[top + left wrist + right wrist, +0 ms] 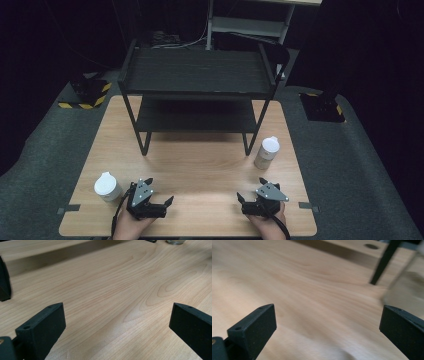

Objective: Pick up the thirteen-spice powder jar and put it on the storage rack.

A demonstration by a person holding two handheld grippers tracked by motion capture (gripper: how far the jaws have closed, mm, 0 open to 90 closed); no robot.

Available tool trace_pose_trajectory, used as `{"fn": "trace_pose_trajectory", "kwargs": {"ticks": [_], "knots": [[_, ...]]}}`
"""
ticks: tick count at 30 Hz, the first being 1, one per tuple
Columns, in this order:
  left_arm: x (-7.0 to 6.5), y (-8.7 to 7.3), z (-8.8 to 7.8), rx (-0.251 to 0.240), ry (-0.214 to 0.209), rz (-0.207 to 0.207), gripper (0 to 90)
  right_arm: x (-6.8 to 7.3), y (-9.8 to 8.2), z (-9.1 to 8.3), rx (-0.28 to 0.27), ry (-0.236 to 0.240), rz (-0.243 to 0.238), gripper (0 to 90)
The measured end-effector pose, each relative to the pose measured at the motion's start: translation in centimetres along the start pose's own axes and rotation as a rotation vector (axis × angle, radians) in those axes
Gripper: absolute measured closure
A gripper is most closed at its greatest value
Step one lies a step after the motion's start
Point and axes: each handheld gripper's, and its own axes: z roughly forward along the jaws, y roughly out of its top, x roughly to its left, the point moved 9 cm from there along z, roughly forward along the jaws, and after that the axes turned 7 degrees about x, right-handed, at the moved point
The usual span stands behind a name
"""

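I see both grippers low in the high view, near the bottom edge of the wooden table point(200, 170). The left gripper point(161, 200) sits at lower left, a hand under it; its fingers point(41, 327) are spread wide with nothing between them, only bare wood grain in the left gripper view. The right gripper point(251, 192) sits at lower right, also with a hand under it; its fingers point(252, 328) are likewise released and wide apart, bare table between them.

Nearest to the left gripper: a white-lidded jar point(107, 187), upright on the table at lower left of the high view, just beside the gripper's left side, not touching as far as I can tell.

Second white-capped bottle point(267, 152) stands upright right of centre, above the right gripper in the frame and apart from it, just beside the front right leg of the black shelf rack point(197, 80). In the right gripper view it appears as a blurred pale shape point(405, 290) at the right edge, next to the rack's thin black leg point(383, 262).

The rack stands at the far half of the table, upper centre of the high view, two tiers, both dark. Grey carpet floor point(360, 165) surrounds the table.
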Motion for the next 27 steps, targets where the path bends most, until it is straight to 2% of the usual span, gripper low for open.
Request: {"fn": "trace_pose_trajectory", "kwargs": {"ticks": [2,5,10,15,17,20,27], "knots": [[-0.05,0.02,0.00,0.002,0.001,0.006,1.0,-0.34,-0.04,0.00,-0.003,0.012,0.012,0.3],[-0.13,-0.05,-0.05,-0.004,0.009,0.007,1.0,-0.47,-0.19,-0.09,-0.018,-0.008,0.035,0.4],[-0.39,-0.18,-0.21,-0.009,0.009,0.035,1.1,-0.37,-0.21,-0.03,-0.028,-0.012,0.015,0.4],[-0.35,-0.27,-0.34,-0.011,-0.008,0.028,1.0,-0.47,-0.27,-0.05,-0.039,0.005,0.014,0.3],[-0.11,-0.29,-0.34,-0.013,-0.016,0.008,1.0,-0.53,-0.28,-0.04,-0.040,0.014,0.011,0.3],[-0.03,-0.35,-0.39,-0.019,-0.018,0.000,1.0,-0.58,-0.32,-0.08,-0.044,0.020,0.007,0.3],[-0.02,-0.47,-0.47,-0.031,-0.018,0.003,1.0,-0.72,-0.58,-0.26,-0.068,0.027,0.018,3.4]]}}
